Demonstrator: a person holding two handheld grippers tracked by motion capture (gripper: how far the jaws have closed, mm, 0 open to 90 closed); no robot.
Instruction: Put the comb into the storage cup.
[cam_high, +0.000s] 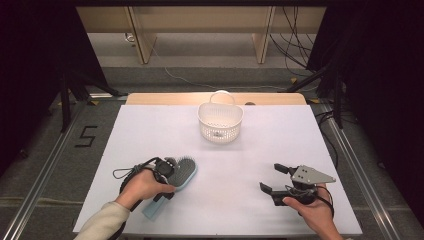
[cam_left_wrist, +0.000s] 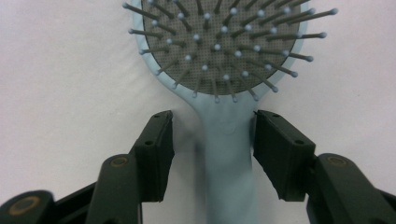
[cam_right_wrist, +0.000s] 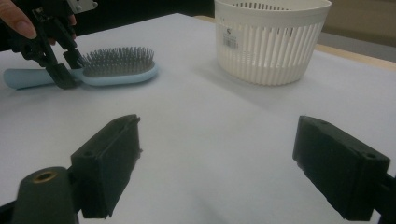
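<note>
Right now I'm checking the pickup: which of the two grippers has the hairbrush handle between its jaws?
The left gripper: its jaws straddle the light blue hairbrush at the handle. The right gripper stands open over bare table.

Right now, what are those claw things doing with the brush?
A person holds a gripper in each hand at a white table. The left gripper is down over the blue hairbrush, one jaw on each side of the handle. There's a gap on the left side, so it isn't squeezing yet. The brush lies flat, bristles up. The right gripper waits wide open above the table, holding nothing. A white basket stands at the far side, maybe where the brush goes next.
</note>
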